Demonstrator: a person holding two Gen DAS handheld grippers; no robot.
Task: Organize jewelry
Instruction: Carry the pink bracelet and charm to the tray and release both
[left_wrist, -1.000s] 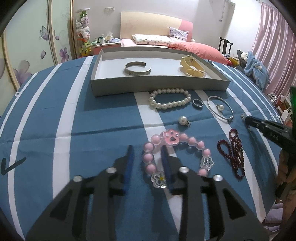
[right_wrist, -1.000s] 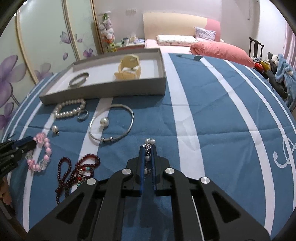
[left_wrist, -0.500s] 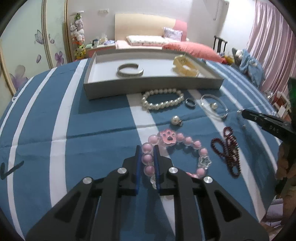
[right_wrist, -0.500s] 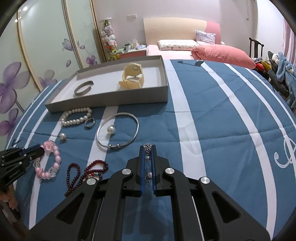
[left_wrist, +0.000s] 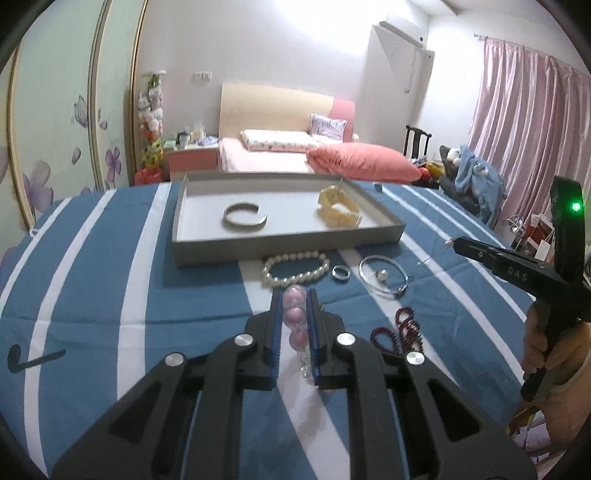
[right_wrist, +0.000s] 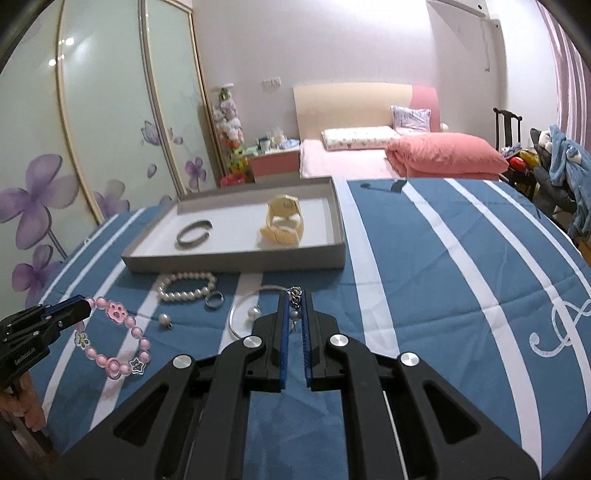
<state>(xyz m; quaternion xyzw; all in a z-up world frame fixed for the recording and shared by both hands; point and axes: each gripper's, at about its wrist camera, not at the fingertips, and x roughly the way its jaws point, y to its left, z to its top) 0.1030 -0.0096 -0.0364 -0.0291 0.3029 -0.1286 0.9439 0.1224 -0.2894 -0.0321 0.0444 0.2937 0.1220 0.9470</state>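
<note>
My left gripper (left_wrist: 294, 295) is shut on a pink bead bracelet (left_wrist: 295, 314). In the right wrist view the left gripper (right_wrist: 83, 307) holds the bracelet (right_wrist: 110, 343) lifted, its loop hanging over the striped bedspread. Between the shut fingers of my right gripper (right_wrist: 294, 295) sits a small silver chain piece (right_wrist: 294, 293) with a grey bead. From the left wrist view, the right gripper (left_wrist: 456, 243) hovers right of the grey tray (left_wrist: 288, 251). The tray holds a silver cuff (left_wrist: 243, 216) and a cream watch (left_wrist: 338, 208).
In front of the tray lie a pearl bracelet (left_wrist: 295, 269), a ring (left_wrist: 340, 272), a thin bangle with a pearl (left_wrist: 384, 275) and a dark red bead strand (left_wrist: 402, 332). A single pearl pendant (right_wrist: 165, 319) rests nearby. A hand (left_wrist: 546, 354) holds the right gripper.
The left gripper shut on the pink bracelet and lifted it off the bedspread. The right gripper rose with the chain piece. Both views tilted upward.
</note>
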